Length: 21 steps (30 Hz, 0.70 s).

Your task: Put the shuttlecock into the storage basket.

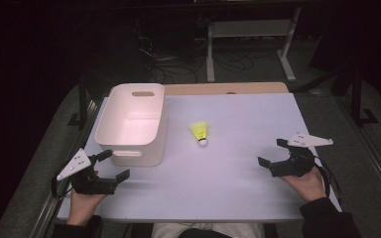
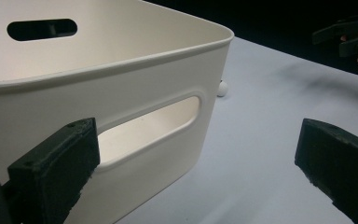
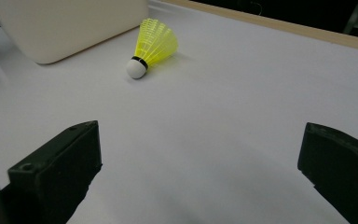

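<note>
A yellow shuttlecock (image 1: pixel 200 133) with a white cork tip lies on its side near the middle of the white table (image 1: pixel 238 173). Left of it stands an empty white plastic bin (image 1: pixel 131 124) with handle slots. My left gripper (image 1: pixel 113 165) rests open at the front left, just before the bin's near wall (image 2: pixel 135 93); nothing is between its jaws. My right gripper (image 1: pixel 273 152) rests open at the front right and points toward the shuttlecock (image 3: pixel 152 46), which lies well ahead of its jaws. The cork tip (image 2: pixel 222 88) peeks past the bin's corner in the left gripper view.
A wooden strip (image 1: pixel 225 88) edges the table's far side. Beyond it stand a white metal frame (image 1: pixel 250 39) and cables on a dark floor. The right gripper (image 2: pixel 345 37) and its hand show far off in the left gripper view.
</note>
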{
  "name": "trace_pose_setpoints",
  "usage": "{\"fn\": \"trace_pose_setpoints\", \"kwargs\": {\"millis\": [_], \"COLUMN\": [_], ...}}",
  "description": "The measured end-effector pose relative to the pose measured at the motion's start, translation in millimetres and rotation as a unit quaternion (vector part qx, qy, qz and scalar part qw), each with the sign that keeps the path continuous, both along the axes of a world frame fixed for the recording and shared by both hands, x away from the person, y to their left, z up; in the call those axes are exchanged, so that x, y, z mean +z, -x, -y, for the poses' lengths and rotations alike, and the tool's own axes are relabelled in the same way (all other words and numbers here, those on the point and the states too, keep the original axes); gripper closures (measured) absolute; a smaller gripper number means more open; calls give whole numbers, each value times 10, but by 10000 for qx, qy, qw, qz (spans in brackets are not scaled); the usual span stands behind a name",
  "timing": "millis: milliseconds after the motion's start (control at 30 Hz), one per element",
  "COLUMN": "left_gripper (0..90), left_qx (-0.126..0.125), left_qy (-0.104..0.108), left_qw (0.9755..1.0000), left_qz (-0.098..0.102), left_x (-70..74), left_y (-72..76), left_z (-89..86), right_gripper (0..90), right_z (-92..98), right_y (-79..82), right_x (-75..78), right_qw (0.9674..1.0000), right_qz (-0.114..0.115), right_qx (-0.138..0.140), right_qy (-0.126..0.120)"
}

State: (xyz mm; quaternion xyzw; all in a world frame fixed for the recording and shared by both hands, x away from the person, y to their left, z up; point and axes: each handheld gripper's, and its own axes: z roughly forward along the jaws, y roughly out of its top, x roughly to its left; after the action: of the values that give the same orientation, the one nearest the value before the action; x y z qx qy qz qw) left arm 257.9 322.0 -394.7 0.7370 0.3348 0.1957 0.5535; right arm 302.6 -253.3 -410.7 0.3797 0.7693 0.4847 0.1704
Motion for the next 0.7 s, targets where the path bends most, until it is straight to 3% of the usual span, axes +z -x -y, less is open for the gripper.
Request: {"fn": "trace_pose_setpoints", "kwargs": {"millis": [700], "left_gripper": [0], "left_qx": [-33], "left_qy": [19], "left_qw": [10000], "left_qz": [18], "left_x": [4], "left_y": [15], "left_z": [-2], "right_gripper": [0], "right_z": [-7], "right_y": [44], "right_x": [24], "right_qw": [9999], "right_qz": [-33], "right_qx": [164], "right_qy": [-20]}}
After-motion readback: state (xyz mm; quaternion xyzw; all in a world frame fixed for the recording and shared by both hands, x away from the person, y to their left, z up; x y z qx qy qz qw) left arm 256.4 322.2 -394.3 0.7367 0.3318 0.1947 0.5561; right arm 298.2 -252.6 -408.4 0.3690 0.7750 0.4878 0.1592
